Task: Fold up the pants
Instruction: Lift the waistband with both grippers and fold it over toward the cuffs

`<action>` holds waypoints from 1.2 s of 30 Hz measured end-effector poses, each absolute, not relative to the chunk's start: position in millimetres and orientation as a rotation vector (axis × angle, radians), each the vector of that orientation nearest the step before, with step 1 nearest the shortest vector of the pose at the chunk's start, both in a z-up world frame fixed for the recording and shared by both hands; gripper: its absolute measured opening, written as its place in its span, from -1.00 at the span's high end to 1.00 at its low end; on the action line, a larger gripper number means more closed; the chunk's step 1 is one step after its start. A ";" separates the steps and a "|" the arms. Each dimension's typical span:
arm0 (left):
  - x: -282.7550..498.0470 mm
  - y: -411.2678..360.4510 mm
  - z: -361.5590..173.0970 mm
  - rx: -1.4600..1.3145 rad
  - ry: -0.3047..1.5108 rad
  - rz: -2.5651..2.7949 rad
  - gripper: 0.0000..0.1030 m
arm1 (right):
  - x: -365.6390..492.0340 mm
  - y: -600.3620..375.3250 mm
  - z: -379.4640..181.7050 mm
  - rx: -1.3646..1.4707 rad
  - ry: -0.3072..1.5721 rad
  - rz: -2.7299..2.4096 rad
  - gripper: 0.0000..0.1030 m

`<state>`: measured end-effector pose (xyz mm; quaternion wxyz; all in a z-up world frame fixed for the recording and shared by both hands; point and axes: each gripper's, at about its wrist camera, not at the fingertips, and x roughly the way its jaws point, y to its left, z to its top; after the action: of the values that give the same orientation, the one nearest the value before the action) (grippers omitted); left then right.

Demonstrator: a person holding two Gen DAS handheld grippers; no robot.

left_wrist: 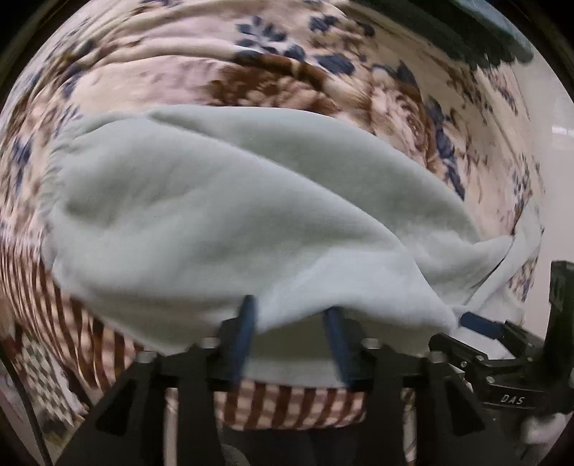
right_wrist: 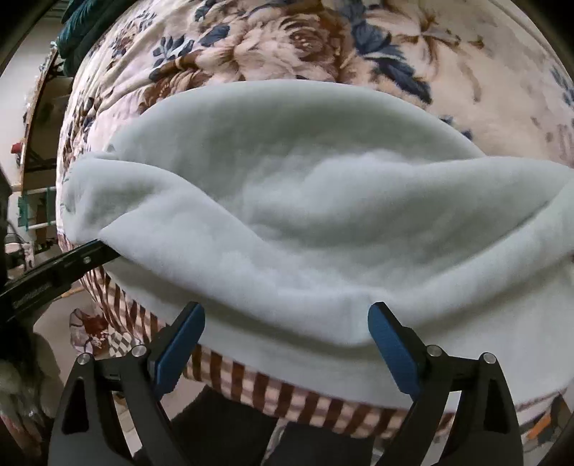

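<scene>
The pale mint fleece pants (left_wrist: 222, 215) lie bunched on a floral blanket (left_wrist: 201, 71) on a bed. In the left wrist view my left gripper (left_wrist: 292, 315) is open, its blue pads (left_wrist: 247, 322) at the near hem of the pants, with cloth draped over the tips. In the right wrist view the pants (right_wrist: 305, 222) fill the middle. My right gripper (right_wrist: 287, 315) is wide open, with its blue pads (right_wrist: 391, 340) at the near edge of the cloth. The right gripper also shows in the left wrist view (left_wrist: 477, 322), at the pants' right edge.
The bed's near edge has a brown striped border (left_wrist: 287, 405), also seen in the right wrist view (right_wrist: 272, 383). A dark green item (right_wrist: 75, 28) lies at the far corner of the bed. Furniture and floor (right_wrist: 32, 143) lie to the left.
</scene>
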<state>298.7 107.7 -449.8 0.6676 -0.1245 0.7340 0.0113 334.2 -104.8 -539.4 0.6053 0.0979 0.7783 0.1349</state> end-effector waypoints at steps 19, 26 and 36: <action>273.5 241.6 -526.1 -1.062 1.457 0.581 -0.90 | 412.4 -326.7 -516.2 0.576 1.545 -0.530 -0.83; 290.7 224.8 -533.1 -0.900 1.452 0.565 -0.27 | 461.6 -383.8 -553.2 0.450 1.562 -0.708 -0.67; 289.3 216.4 -520.1 -0.691 1.482 0.518 0.49 | 476.3 -389.1 -569.1 0.262 1.613 -0.765 0.78</action>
<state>289.3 216.4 -520.1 0.6543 -0.3049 0.6534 0.2282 476.3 -389.1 -569.1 0.6200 0.1139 0.7013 -0.3329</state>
